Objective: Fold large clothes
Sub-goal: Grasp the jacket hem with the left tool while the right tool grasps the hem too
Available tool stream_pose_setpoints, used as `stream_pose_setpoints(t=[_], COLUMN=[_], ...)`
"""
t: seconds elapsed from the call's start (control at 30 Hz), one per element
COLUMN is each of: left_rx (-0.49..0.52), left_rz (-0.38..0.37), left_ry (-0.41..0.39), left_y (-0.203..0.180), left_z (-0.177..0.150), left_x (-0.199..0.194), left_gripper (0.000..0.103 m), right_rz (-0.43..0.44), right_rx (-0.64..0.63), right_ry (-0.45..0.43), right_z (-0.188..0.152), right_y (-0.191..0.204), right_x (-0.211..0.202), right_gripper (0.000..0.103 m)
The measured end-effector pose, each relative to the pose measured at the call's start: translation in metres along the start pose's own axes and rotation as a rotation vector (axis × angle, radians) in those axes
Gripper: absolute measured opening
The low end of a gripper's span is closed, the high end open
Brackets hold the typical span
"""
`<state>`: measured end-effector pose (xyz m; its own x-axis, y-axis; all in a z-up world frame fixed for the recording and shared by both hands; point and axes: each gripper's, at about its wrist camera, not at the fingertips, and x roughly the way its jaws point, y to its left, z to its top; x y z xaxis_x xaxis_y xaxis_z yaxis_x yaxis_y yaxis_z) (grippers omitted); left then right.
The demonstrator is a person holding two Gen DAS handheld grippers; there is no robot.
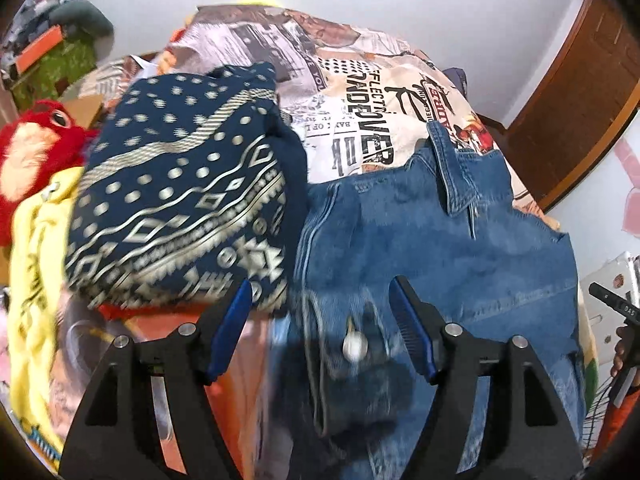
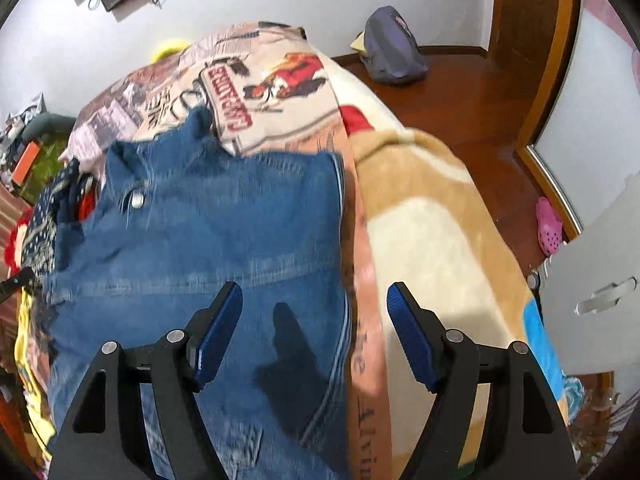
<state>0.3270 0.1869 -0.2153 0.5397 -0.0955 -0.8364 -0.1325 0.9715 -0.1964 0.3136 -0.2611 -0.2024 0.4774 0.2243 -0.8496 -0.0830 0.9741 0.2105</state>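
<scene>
My left gripper [image 1: 320,312] and right gripper [image 2: 315,312] hover, jaws apart, over the denim jacket [image 2: 224,232], its right edge on the bedspread [image 2: 256,80].

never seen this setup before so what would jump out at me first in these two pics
The blue denim garment spread over the bed, filling the middle of both views, with its metal snap button showing. Left of it in the left wrist view lies a navy cloth with pale geometric print, with a red plush toy at the far left. Both tongs, left and right, hang open above the denim.
</scene>
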Motion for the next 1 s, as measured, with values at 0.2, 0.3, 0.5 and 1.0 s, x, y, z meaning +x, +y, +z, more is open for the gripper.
stream_pose_setpoints(t=[0.2,0.3,0.5,1.0], left_rx=[-0.034,-0.047,-0.024,0.086], left_rz=[-0.058,-0.068,-0.068,-0.006], left_ry=[0.078,0.1,0.084,-0.064], left_y=[0.008,0.012,0.015,-0.035], left_z=[0.019,0.021,0.019,0.032], left_x=[0.053,0.072,0.082,0.007], left_gripper=[0.07,0.064,0.051,0.007], right_rz=[0.045,0.075,0.076,0.012], right_rx=[0.042,0.08,0.129,-0.097], right_ry=[0.044,0.053,0.032,-0.163], right_z=[0.019,0.025,0.039,0.054], right_y=[-0.01,-0.018,-0.029,0.016], right_x=[0.034,0.055,0.075,-0.006], right_gripper=[0.071,0.067,0.053,0.008])
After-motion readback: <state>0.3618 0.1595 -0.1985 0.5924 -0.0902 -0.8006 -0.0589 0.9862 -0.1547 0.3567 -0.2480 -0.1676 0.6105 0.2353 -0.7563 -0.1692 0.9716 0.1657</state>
